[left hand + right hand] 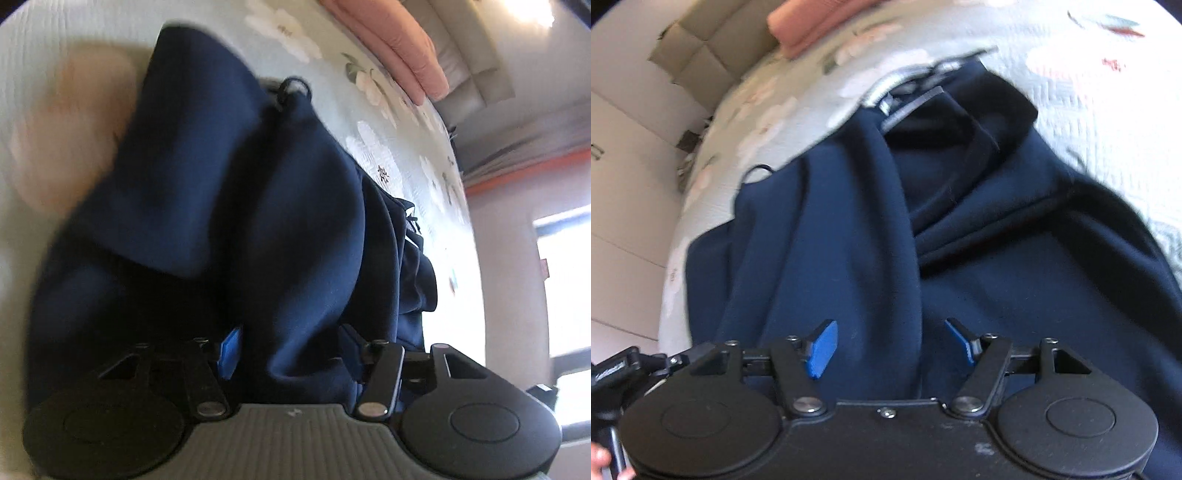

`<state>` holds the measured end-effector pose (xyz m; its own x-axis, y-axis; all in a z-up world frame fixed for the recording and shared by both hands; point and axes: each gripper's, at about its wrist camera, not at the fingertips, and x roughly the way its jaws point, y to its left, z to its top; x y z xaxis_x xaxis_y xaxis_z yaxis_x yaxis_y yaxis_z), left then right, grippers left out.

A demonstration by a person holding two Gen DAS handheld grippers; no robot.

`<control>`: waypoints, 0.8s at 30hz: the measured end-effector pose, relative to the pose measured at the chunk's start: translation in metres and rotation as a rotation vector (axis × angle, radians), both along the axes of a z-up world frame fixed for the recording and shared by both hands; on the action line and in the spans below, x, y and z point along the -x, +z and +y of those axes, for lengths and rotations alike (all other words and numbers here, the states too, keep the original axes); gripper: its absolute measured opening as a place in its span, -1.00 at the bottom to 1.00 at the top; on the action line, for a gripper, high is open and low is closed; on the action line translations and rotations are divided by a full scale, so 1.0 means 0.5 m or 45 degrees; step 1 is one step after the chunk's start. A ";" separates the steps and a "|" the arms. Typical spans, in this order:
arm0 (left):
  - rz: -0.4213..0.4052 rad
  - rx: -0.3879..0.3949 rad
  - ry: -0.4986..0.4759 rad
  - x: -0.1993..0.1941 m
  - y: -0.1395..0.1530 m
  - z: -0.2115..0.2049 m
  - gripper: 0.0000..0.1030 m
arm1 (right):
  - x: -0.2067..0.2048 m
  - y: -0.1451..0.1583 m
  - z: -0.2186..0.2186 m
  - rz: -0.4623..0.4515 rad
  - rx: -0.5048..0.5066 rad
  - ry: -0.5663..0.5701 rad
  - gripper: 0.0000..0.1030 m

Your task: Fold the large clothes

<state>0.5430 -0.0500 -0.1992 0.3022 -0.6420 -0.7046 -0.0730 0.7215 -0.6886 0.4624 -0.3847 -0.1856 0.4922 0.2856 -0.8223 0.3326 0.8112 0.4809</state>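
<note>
A large navy-blue hooded sweatshirt [229, 206] lies bunched on a pale floral bedspread [373, 85]. In the left wrist view its fabric drapes over and between the fingers of my left gripper [295, 350], whose jaws stand apart with a thick fold of cloth between them; one blue pad [231, 352] shows. In the right wrist view the sweatshirt [997, 258] fills the middle, hood and collar toward the top. My right gripper [890, 345] is open, its blue pads [823, 349] wide apart either side of a raised fold, not pinching it.
A folded pink blanket [399, 40] lies at the far edge of the bed, also seen in the right wrist view [812, 22]. A padded beige headboard [698, 55] and white wall stand beyond. A bright window [565, 284] is at the right.
</note>
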 end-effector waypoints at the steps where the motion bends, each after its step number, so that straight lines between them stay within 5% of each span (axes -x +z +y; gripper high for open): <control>1: 0.016 0.002 0.011 -0.003 -0.012 -0.005 -0.12 | -0.005 -0.009 0.005 0.025 -0.004 0.004 -0.07; 2: 0.006 0.001 0.010 -0.003 -0.016 -0.016 -0.65 | -0.010 -0.016 0.011 0.027 -0.037 0.026 -0.53; 3: -0.024 -0.007 0.005 -0.002 -0.016 -0.023 -0.91 | -0.015 -0.016 0.021 0.020 -0.056 0.047 -0.77; 5: -0.118 0.020 0.047 0.008 0.006 -0.024 -0.90 | -0.022 0.004 0.034 -0.024 0.008 0.070 -0.81; 8: -0.295 0.284 0.259 0.052 0.041 0.046 -0.90 | -0.001 0.086 0.015 -0.140 0.145 0.020 -0.85; 12: -0.211 0.337 0.279 0.091 -0.002 0.097 -0.88 | 0.032 0.153 -0.035 -0.209 0.155 -0.003 -0.86; 14: -0.096 0.323 0.215 0.111 -0.059 0.082 -0.82 | 0.026 0.122 -0.039 -0.109 0.172 0.025 -0.72; 15: -0.059 0.294 0.201 0.119 -0.077 0.076 -0.77 | 0.020 0.094 -0.040 -0.032 0.209 0.022 -0.33; 16: -0.029 0.261 0.195 0.131 -0.091 0.072 -0.69 | 0.020 0.062 -0.045 0.073 0.252 0.013 -0.23; 18: -0.028 0.259 0.206 0.150 -0.089 0.078 -0.57 | 0.032 0.011 -0.072 0.260 0.266 -0.046 -0.23; 19: -0.050 0.253 0.204 0.158 -0.073 0.087 -0.55 | 0.042 0.009 -0.088 0.256 0.215 -0.087 -0.23; 24: -0.300 0.189 0.065 0.163 0.055 0.092 -0.53 | 0.033 0.119 -0.032 -0.090 0.268 0.075 -0.23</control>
<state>0.4617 -0.0039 -0.1718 0.4812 -0.7126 -0.5105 0.0683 0.6111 -0.7886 0.4458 -0.4008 -0.1263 0.5382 0.1414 -0.8309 0.2529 0.9133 0.3193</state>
